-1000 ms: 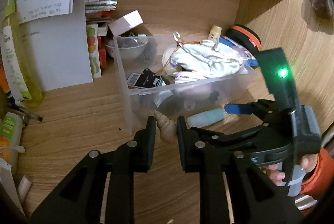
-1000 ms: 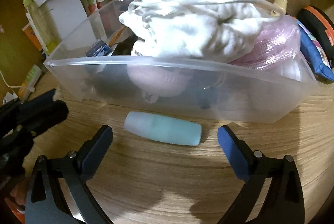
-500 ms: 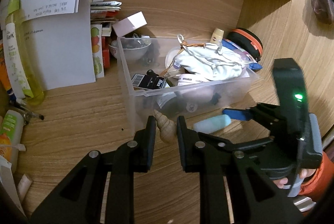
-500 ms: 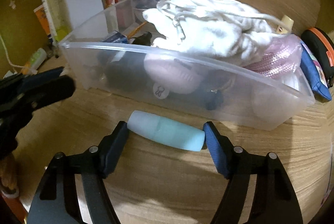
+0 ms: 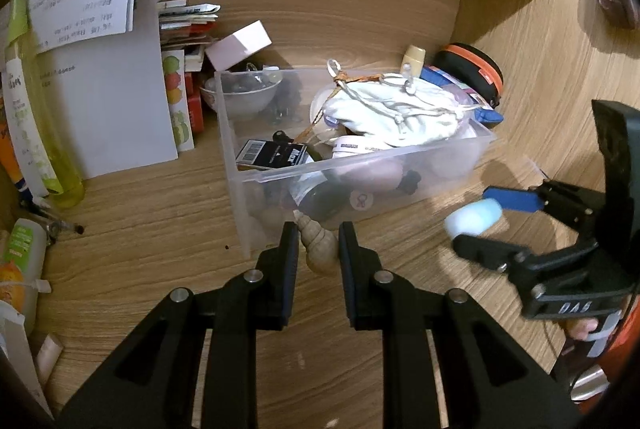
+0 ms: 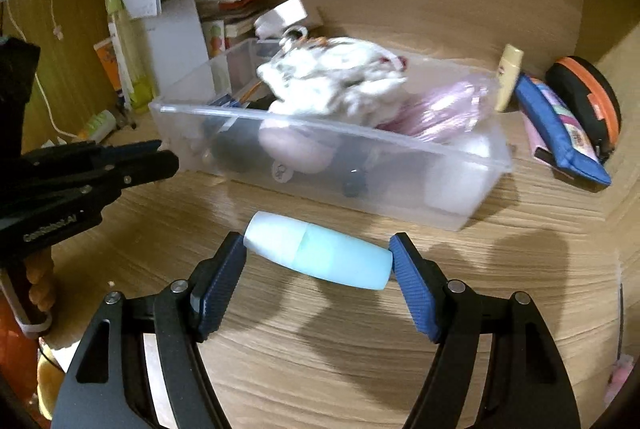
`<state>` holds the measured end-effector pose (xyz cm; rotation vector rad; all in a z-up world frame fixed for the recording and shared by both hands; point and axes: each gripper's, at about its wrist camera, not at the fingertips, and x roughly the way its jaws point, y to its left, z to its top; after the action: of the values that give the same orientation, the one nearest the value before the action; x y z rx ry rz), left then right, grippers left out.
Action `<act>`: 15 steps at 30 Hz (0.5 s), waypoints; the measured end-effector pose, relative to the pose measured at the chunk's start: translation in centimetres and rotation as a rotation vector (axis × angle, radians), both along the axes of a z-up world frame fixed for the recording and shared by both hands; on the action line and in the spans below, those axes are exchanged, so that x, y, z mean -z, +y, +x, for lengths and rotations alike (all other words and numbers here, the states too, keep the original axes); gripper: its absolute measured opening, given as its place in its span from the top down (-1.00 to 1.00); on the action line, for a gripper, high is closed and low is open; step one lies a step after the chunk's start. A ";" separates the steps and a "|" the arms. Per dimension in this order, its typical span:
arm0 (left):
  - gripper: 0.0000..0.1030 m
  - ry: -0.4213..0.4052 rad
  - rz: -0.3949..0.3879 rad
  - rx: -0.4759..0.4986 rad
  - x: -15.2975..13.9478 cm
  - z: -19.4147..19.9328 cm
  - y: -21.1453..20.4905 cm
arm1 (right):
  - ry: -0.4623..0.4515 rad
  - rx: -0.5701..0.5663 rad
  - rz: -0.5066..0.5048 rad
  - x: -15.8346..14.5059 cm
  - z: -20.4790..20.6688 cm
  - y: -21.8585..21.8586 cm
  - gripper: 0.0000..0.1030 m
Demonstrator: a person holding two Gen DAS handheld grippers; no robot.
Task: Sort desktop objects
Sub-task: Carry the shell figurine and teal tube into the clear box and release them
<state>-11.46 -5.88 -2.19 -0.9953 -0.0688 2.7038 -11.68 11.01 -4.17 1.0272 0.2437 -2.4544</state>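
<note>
Now the right tongs (image 6: 318, 261), having just been closing, are pinching the blue tube (image 6: 318, 255) end to end and lifting it off the bench (image 6: 360, 357), ready for the bin (image 6: 400, 181). Meanwhile the left tongs (image 5: 318, 249) are gripping a shell (image 5: 318, 247) beside the bin's front.

Two fisheye views, each mounted on a hand-held gripper and looking forward and down along its fingers at a wooden worktop (image 5: 128, 213). The left wrist view sits close behind the left gripper (image 5: 318, 245), facing the near corner of a clear plastic bin (image 5: 240, 149). The right wrist view faces the bin's long side (image 6: 400, 145) from close by. Both views share the bin, and each shows the other gripper at its edge.
</note>
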 end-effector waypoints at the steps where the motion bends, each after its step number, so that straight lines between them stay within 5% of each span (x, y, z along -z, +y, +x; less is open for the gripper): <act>1: 0.63 0.001 0.004 0.001 -0.1 0.0 0.1 | 0.004 0.002 -0.005 -0.2 -0.1 0.3 -0.38; 15: 0.63 0.110 0.019 0.002 -5.0 -1.3 1.5 | 0.108 0.015 -0.088 -5.3 -2.6 3.0 -0.38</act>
<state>-12.75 -4.36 2.83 -0.8389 -0.0723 2.7447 -14.31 14.05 1.11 0.8643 0.1622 -2.5133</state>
